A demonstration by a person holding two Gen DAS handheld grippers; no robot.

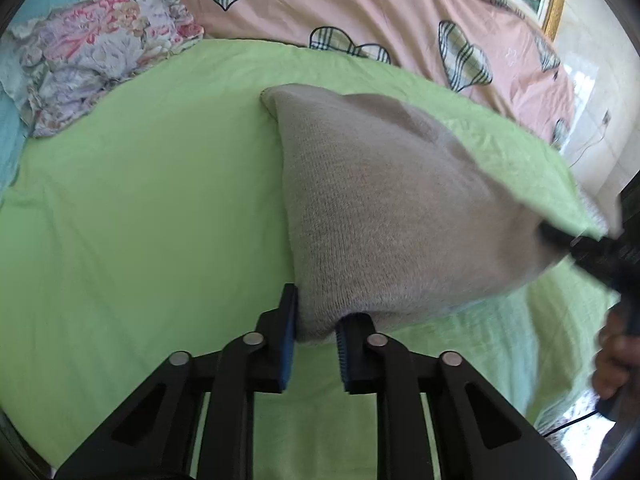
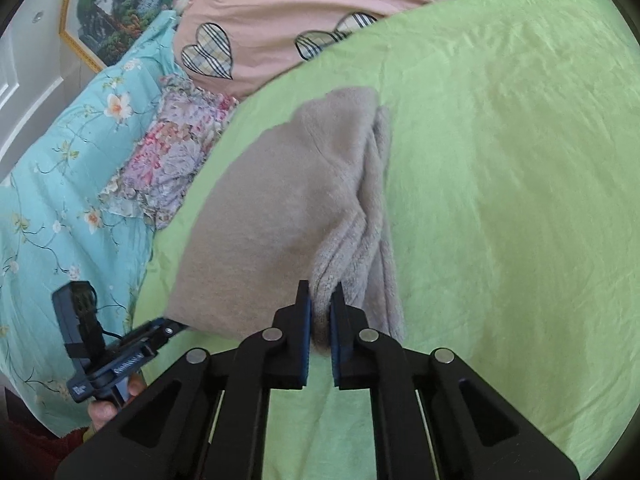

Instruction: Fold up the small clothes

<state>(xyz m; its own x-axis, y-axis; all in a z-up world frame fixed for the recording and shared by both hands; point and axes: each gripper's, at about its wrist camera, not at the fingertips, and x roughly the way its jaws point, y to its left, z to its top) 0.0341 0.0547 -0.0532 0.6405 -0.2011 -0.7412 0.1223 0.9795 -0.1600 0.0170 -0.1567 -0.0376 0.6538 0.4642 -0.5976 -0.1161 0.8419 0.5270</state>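
- A bed spread with a lime-green sheet [image 1: 120,200] fills both wrist views, a framed landscape picture [image 2: 116,8] on the wall behind it.
- Nearest the left camera, the left claw [image 1: 316,320] has its blue pads pressed on the near corner of a beige knitted garment [image 1: 380,208], the jaws nearly together with the knit pinched between them.
- In the right wrist view, the right claw [image 2: 320,304] is clamped tight on a bunched ribbed edge of the same garment, which lies on the sheet with its near edge lifted between the two claws.
- The knit sags and drapes between the grips, so it looks light, soft and limp; it should crease easily but will likely not hold a fold unless laid flat.
- Corners and the ribbed hem appear the best holds, being thicker and less apt to slip.
- Farther back lie a floral ruffled cloth [image 1: 92,60], a turquoise flowered quilt [image 2: 60,184] and a pink quilt with plaid hearts [image 1: 360,8].
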